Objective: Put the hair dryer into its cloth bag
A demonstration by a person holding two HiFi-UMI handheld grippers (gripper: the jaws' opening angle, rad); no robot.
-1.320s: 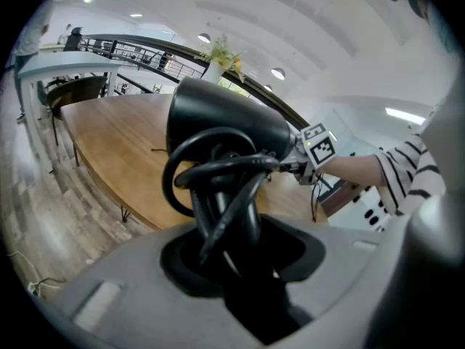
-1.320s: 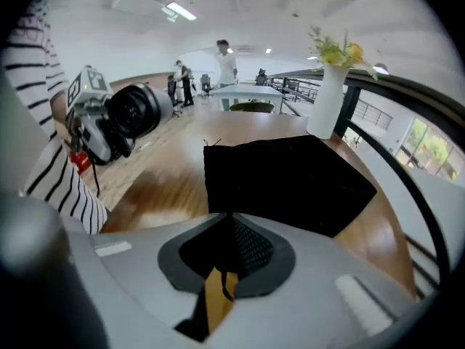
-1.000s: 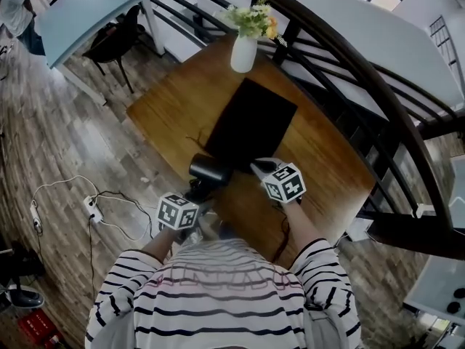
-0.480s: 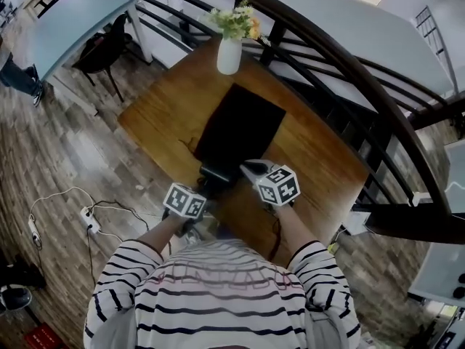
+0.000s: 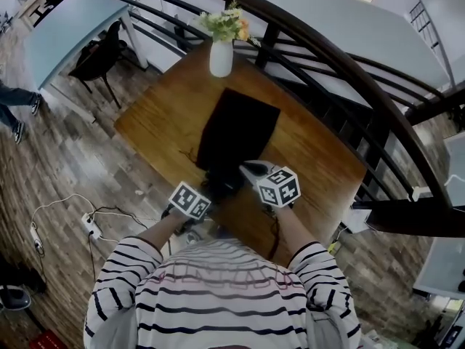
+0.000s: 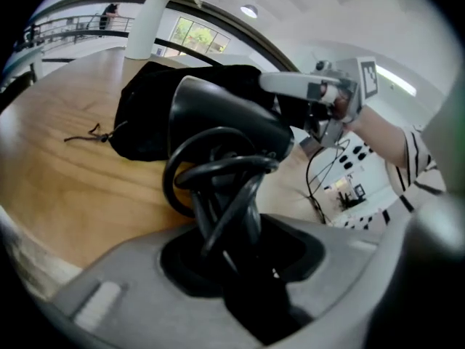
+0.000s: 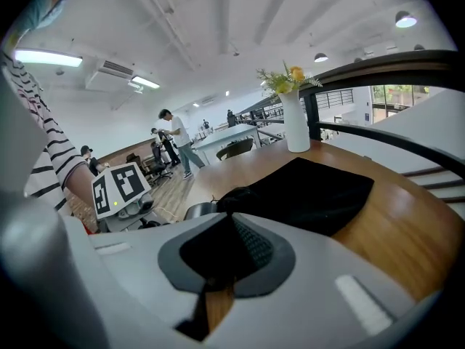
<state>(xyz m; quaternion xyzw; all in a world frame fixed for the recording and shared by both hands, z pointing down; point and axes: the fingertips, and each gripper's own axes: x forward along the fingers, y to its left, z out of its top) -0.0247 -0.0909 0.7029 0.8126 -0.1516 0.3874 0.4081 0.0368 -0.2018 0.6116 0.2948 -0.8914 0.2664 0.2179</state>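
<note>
The left claw point(image 6: 227, 247) gripped the hair dryer point(image 6: 221, 115) by its handle and coiled cord point(image 6: 207, 173). Its stiff, likely weighty body sat at the near mouth of the limp cloth bag point(image 5: 237, 126) on the desk point(image 5: 320, 158). The right claw point(image 7: 224, 254) pinched the bag's hem.

From my end I see a white long-sleeved shirt point(image 5: 225, 297) banded with black horizontal stripes; its sleeves point(image 5: 120, 275) are striped right to the cuffs; just beyond the shirt, the left gripper point(image 5: 211, 190) and right gripper point(image 5: 245, 170) are moulded in pale grey plastic; each carries a white cube point(image 5: 190, 200) printed with black square markers; the jaw pads point(image 7: 252, 246) are dark grey and finely textured.
</note>
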